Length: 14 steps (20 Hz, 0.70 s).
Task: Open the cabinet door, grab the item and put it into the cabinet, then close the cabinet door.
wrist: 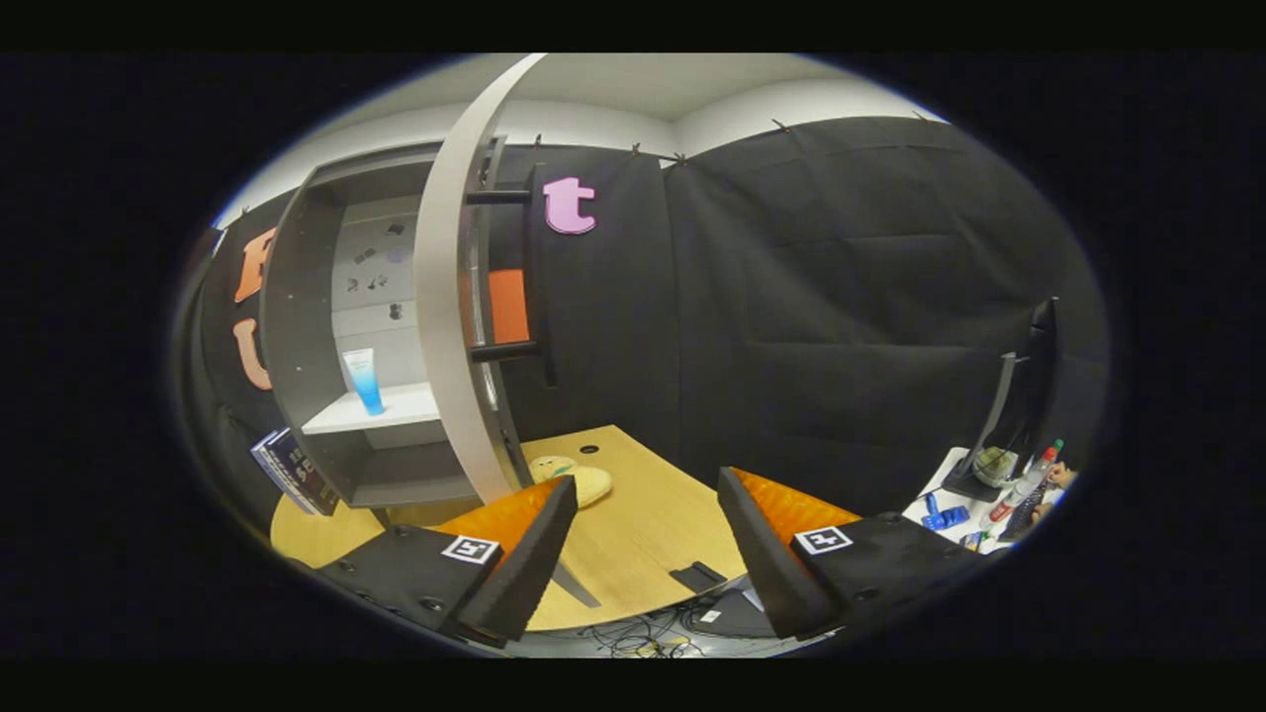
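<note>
the one camera rides on the claw (648, 514), looking forward and slightly down over the worktop (633, 534) toward the nearby open cabinet (307, 326).

Hand-held gripper (648, 524), fingers spread apart, apparently holding nothing

one cabinet (316, 326), one tube (363, 380), one door (445, 297), two fingers (524, 554)

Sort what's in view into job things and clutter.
Job: cabinet; its open door; blue tube standing on the shelf; open, empty gripper.

Clutter: plush toy on the wooden table; books beside the cabinet; bottles on the side desk.
</note>
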Each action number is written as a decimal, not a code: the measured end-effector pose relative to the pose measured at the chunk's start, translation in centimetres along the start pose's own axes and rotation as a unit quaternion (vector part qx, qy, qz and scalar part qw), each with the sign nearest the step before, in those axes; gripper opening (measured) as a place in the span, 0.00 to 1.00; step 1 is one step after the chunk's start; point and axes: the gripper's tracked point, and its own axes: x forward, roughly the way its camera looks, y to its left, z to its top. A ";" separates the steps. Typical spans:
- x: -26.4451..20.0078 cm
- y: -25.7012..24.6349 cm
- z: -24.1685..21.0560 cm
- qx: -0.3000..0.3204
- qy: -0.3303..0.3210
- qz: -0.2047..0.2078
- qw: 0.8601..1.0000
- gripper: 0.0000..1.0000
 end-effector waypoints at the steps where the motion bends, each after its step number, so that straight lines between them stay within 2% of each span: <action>1: -0.4 0.7 -0.1 0.001 -0.002 0.002 1.000 0.94; 7: -2.2 6.9 -1.3 -0.001 0.001 0.039 0.999 0.93; 14: -2.8 17.1 -2.8 -0.005 0.009 0.123 0.992 0.94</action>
